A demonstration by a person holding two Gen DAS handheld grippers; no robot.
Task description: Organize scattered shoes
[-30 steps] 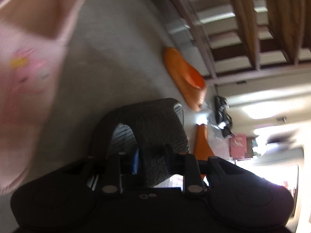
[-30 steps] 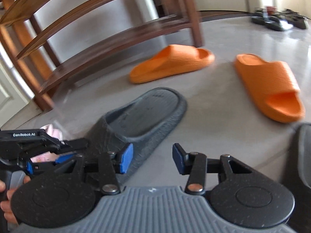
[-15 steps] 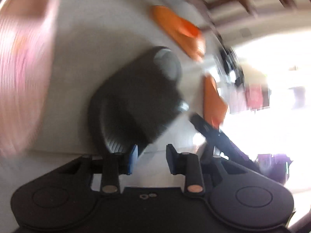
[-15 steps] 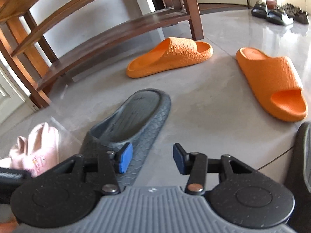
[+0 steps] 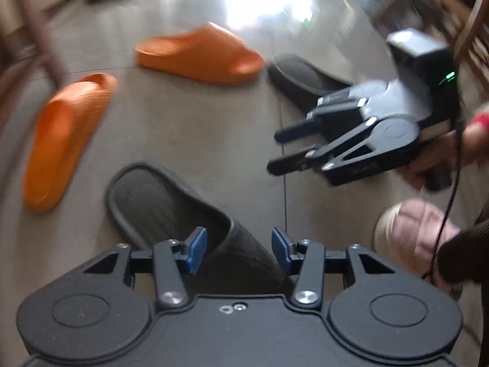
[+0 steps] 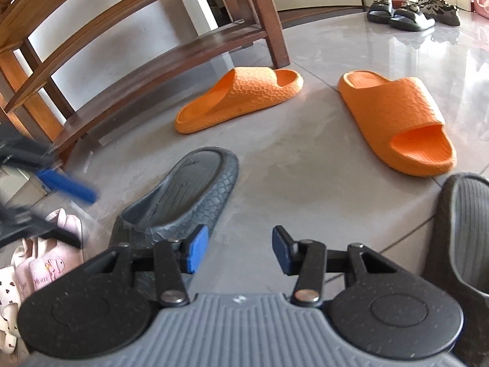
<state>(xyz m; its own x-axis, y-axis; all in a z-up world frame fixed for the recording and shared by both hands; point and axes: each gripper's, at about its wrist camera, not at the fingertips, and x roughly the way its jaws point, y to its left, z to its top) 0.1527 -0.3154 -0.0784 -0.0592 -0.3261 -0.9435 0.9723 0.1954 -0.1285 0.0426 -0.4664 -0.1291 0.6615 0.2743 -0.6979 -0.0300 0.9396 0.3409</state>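
A dark grey slide (image 5: 152,202) lies flat on the floor, also in the right wrist view (image 6: 183,189). My left gripper (image 5: 237,249) is open, its blue pads either side of the slide's toe strap, apart from it. It shows blurred at the left edge of the right wrist view (image 6: 45,180). My right gripper (image 6: 238,252) is open and empty, just right of the slide's toe end; from the left wrist it hangs above the floor (image 5: 273,151). The second dark slide (image 6: 464,229) lies to its right. Two orange slides (image 6: 244,98) (image 6: 403,116) lie farther off.
A wooden shoe rack (image 6: 152,61) stands behind the orange slides. Pink slippers (image 6: 49,260) lie at the near left, one also beside a brown sleeve (image 5: 458,257). Dark shoes (image 6: 403,15) sit far back. Grey tiled floor lies between the slides.
My left gripper let go of the dark slide, which now rests on the floor, and swung round to face the room. My right gripper stayed open and moved little.
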